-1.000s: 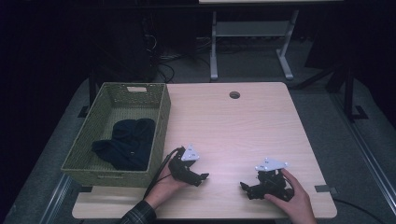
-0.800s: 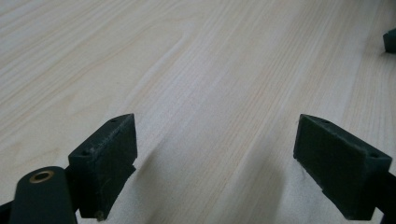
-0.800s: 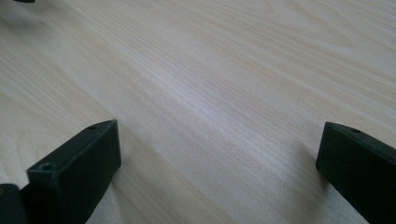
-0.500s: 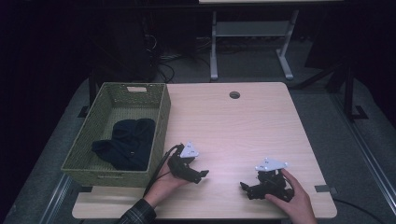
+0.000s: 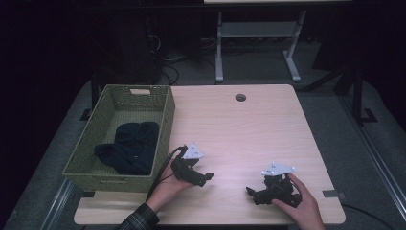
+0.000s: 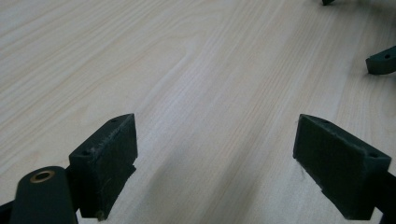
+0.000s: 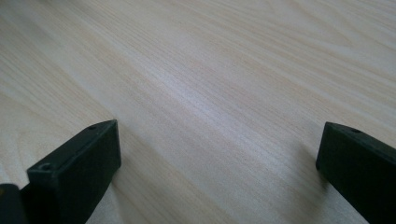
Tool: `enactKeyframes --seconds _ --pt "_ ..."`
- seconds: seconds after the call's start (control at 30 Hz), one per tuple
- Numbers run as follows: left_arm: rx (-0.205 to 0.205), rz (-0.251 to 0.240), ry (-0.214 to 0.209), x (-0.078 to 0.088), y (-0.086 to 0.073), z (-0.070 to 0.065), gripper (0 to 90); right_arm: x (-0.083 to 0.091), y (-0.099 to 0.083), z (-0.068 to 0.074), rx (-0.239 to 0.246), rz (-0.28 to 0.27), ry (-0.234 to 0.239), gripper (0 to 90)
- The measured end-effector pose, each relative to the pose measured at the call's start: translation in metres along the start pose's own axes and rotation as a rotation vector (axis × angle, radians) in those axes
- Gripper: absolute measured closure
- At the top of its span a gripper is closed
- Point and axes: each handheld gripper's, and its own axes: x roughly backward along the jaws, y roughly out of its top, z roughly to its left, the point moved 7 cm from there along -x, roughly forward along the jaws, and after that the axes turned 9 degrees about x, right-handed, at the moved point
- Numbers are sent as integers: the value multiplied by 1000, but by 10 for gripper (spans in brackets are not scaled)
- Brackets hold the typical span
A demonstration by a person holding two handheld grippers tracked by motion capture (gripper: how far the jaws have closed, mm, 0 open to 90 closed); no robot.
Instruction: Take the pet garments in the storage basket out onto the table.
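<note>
Dark navy cloth (image 5: pixel 131 146) lies bunched in the green woven basket (image 5: pixel 165 122); both wide-open, empty grippers, left gripper (image 5: pixel 203 178) and right gripper (image 5: pixel 251 192), risk snagging its wall when reaching in.

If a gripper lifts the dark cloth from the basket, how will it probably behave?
The dark cloth lies crumpled in soft folds in the woven basket, so it is probably floppy and would hang from a pinch. It looks light for its size. It seems unlikely to roll or break, though it might drag on the weave.

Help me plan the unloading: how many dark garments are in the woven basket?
1 that I can make out: a dark garment lying crumpled on the floor of the woven basket, toward its near end. Its folds could hide a second piece.
</note>
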Motion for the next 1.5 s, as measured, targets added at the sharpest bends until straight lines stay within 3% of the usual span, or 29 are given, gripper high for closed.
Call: enactKeyframes --seconds 0.37,0.67,1.5 --pt "0 16 -2 4 5 0 134 0 0 0 -2 0 0 0" --pt "21 0 -12 10 12 -1 134 0 0 0 -2 0 0 0" --pt "12 -17 -35 29 33 -4 134 0 0 0 -4 0 1 0"
